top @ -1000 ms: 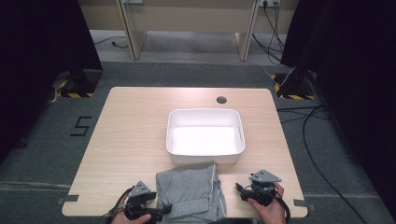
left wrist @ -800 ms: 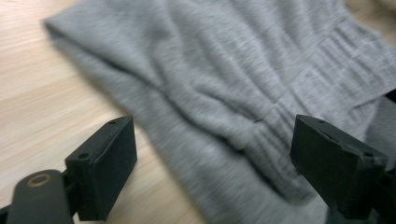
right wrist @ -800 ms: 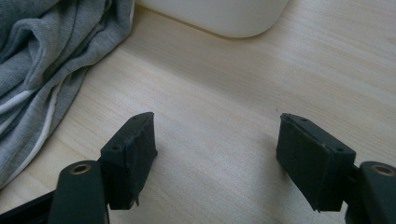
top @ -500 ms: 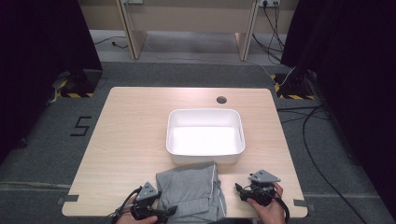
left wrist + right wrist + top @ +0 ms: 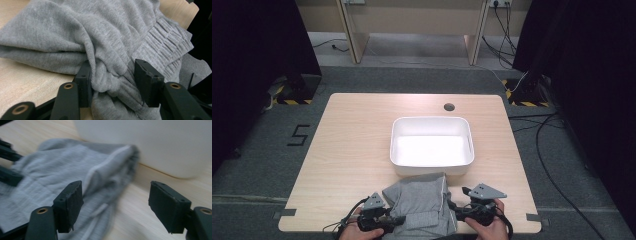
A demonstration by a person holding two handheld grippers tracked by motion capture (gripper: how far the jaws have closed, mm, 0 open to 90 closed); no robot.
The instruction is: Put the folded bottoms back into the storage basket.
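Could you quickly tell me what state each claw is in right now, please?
Left claw: open, its jaws set around a bunched fold of the grey garment, not clamped.
Right claw: open wide, holding nothing, beside the garment's edge.

A plain heather-grey knit was seen on the folded garment (image 5: pixel 421 205), edged by a paler off-white seam and a ribbed grey waistband. The tub (image 5: pixel 432 146) was plain white. The table (image 5: pixel 352 145) was shown in light wood grain. Black jaws were borne by both grippers, topped by grey plates.
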